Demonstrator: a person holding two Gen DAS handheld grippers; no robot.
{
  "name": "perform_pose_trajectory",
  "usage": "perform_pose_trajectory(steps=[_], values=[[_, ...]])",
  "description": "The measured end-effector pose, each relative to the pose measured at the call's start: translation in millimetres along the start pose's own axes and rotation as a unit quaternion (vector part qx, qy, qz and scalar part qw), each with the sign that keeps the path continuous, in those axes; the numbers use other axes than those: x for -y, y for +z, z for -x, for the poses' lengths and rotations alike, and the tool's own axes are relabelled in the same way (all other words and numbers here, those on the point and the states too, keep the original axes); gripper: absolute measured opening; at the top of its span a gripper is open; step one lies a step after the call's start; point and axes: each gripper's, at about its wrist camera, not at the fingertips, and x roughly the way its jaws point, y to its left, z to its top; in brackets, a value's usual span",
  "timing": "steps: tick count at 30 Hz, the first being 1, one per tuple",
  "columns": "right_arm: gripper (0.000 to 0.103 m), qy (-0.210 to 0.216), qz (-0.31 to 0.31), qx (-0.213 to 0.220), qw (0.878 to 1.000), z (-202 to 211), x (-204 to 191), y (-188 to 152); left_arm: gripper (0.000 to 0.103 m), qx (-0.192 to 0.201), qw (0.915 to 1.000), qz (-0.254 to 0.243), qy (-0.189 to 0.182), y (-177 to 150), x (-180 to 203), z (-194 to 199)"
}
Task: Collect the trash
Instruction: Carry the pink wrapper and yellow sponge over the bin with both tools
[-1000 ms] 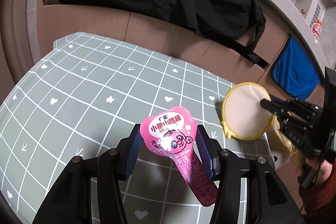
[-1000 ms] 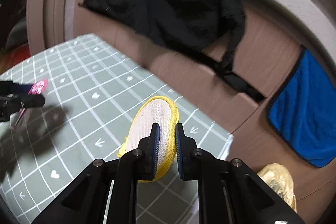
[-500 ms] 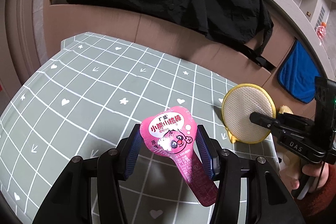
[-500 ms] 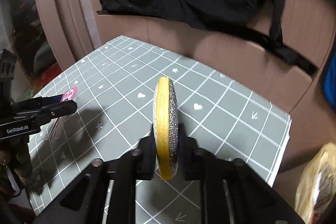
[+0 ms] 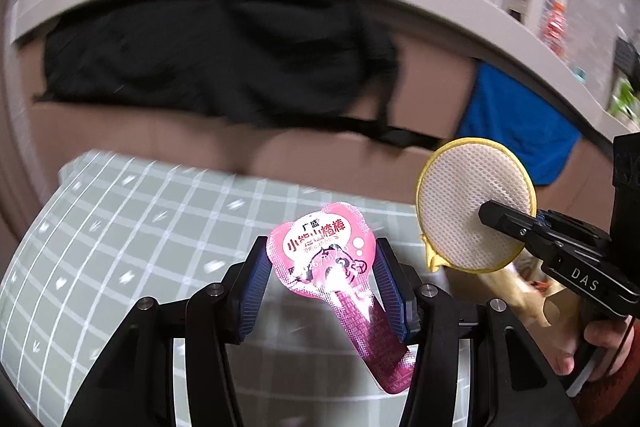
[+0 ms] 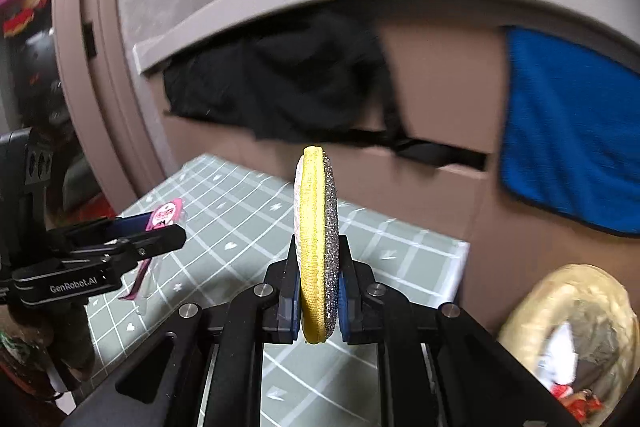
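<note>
- The left gripper (image 5: 320,283) is clamped on a pink snack wrapper (image 5: 324,255); the two blue pads press the sides of its wide upper part.
- The narrow tail of the wrapper hangs down and to the right, between the black finger arms.
- The wrapper is held in the air above the table (image 5: 140,227), which has a grey-green cloth with a white grid and small hearts.
- The right gripper (image 6: 318,291) is clamped on a round scrub pad (image 6: 316,227), which stands upright, on its edge, between the fingers.
- This pad has a yellow rim, a white mesh face on the left and a silver glitter face on the right.
- In the left wrist view the same pad (image 5: 472,203) shows its white face, at the right, beyond the far right corner of the table.
- A hand (image 5: 596,343) holds the handle of the right gripper at the right edge of this view.
- To the right of the table, lower down, there is a yellowish bag (image 6: 568,327) with an open mouth; some scraps lie inside it.
- Behind the table there is a brown cardboard wall; a black cloth (image 6: 280,95) and a blue towel (image 6: 568,131) hang over it.
</note>
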Motion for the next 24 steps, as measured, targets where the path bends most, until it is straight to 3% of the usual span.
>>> perform_pose_trajectory(steps=[5, 13, 19, 24], values=[[0.013, -0.034, -0.033, 0.035, 0.998, 51, 55, -7, 0.052, 0.006, 0.9985, -0.041, -0.037, 8, 67, -19], [0.013, -0.138, -0.079, 0.050, 0.986, 117, 145, -39, 0.052, -0.020, 0.9887, -0.084, -0.123, 0, 173, -69], [0.013, -0.168, -0.122, 0.045, 0.977, 135, 194, -58, 0.052, -0.043, 0.9813, -0.098, -0.160, -14, 225, -105], [0.013, -0.176, -0.146, 0.023, 0.973, 128, 222, -78, 0.052, -0.087, 0.9751, -0.099, -0.178, -25, 252, -142]])
